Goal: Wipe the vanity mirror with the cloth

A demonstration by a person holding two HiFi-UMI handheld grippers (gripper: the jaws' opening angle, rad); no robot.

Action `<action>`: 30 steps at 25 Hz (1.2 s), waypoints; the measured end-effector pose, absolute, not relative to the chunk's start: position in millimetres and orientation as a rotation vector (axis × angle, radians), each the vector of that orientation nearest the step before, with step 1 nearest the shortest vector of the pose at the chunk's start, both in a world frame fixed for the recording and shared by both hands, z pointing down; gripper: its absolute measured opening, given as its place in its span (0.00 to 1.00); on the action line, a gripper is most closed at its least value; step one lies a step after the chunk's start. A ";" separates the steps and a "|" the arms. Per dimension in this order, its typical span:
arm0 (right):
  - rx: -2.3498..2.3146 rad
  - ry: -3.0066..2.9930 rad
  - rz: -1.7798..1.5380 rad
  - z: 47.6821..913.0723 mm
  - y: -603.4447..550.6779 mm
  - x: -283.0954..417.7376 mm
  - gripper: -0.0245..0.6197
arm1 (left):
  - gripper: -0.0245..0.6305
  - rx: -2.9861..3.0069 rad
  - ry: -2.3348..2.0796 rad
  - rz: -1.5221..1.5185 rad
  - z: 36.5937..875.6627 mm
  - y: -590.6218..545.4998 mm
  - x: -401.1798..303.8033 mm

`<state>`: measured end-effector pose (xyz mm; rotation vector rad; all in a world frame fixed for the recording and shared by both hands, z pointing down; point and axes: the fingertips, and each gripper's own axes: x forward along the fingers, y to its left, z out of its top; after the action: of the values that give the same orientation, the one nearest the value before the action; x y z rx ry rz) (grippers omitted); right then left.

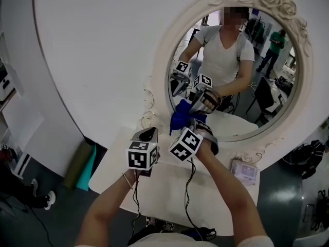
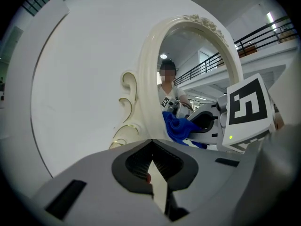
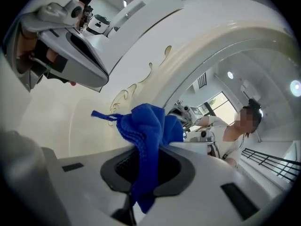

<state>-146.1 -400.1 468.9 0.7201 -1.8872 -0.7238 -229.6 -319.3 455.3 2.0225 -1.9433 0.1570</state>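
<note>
An oval vanity mirror (image 1: 252,71) in an ornate white frame (image 1: 163,55) stands on a white table (image 1: 159,187). My right gripper (image 1: 193,121) is shut on a bunched blue cloth (image 1: 181,116), which lies against the lower left of the glass. In the right gripper view the cloth (image 3: 148,126) hangs out between the jaws of the right gripper (image 3: 146,166), beside the frame (image 3: 221,46). My left gripper (image 1: 149,134) hovers just left of it, near the frame's lower edge, shut with nothing in it (image 2: 151,149). The left gripper view shows the cloth (image 2: 176,126) at the frame (image 2: 148,79).
A small patterned packet (image 1: 244,170) lies on the table's right part. A big white round panel (image 1: 92,50) backs the mirror. Green rolled mats (image 1: 85,163) stand on the floor at left. A black bag (image 1: 308,153) sits on the floor at right.
</note>
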 end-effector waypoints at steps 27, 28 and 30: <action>1.061 -1.810 -1.098 94.9 -397.9 -32.8 0.14 | 0.05 2.596 -2.022 -0.025 132.2 -373.7 -132.1; 1.076 -1.783 -1.125 79.3 -396.8 -31.7 0.14 | 0.05 2.611 -2.028 -0.039 115.0 -374.4 -129.4; 1.101 -1.726 -1.180 50.3 -393.7 -30.4 0.14 | 0.05 2.636 -2.044 -0.055 84.6 -375.1 -125.4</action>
<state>-30.4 -393.7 50.3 1.1012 -1.7256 -1.1802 -125.4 -375.1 84.6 2.6363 -2.0435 -0.0549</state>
